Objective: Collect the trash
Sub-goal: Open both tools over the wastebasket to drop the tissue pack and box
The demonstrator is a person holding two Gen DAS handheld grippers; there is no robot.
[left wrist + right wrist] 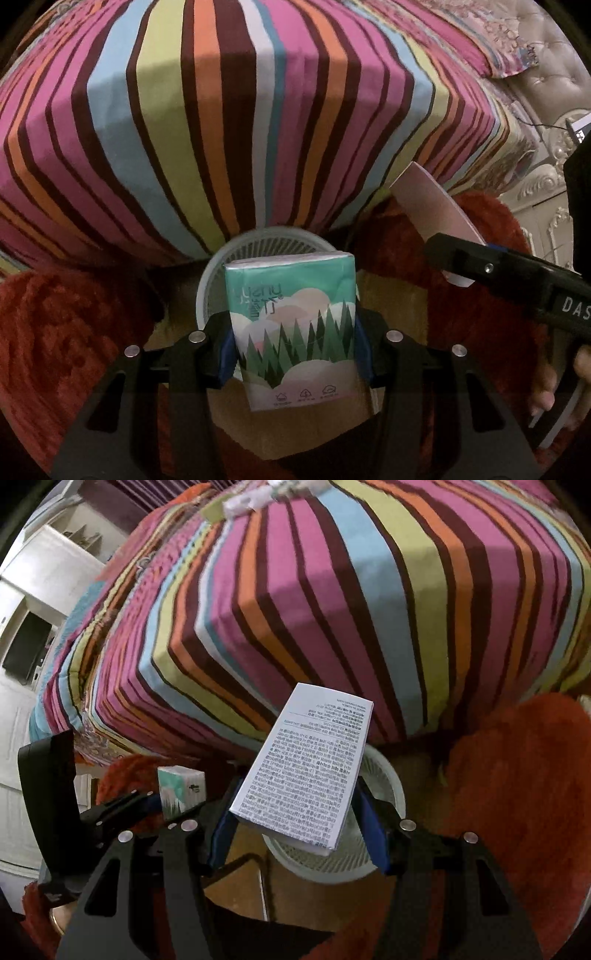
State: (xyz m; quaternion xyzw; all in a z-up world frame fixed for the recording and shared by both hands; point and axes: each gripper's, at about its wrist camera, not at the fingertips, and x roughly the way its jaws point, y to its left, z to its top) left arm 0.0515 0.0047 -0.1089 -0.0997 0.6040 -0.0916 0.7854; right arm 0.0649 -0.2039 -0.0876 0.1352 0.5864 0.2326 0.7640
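The left gripper is closed on a green tissue pack, its blue pads pressing the pack's two long sides near the lower half. The pack looks soft and light, and would likely dent if squeezed harder. The right gripper clamps a printed cardboard box by its side edges; it appears stiff, light and smooth. Just ahead of and below both grippers sits a white slatted waste basket, beside a striped bed.
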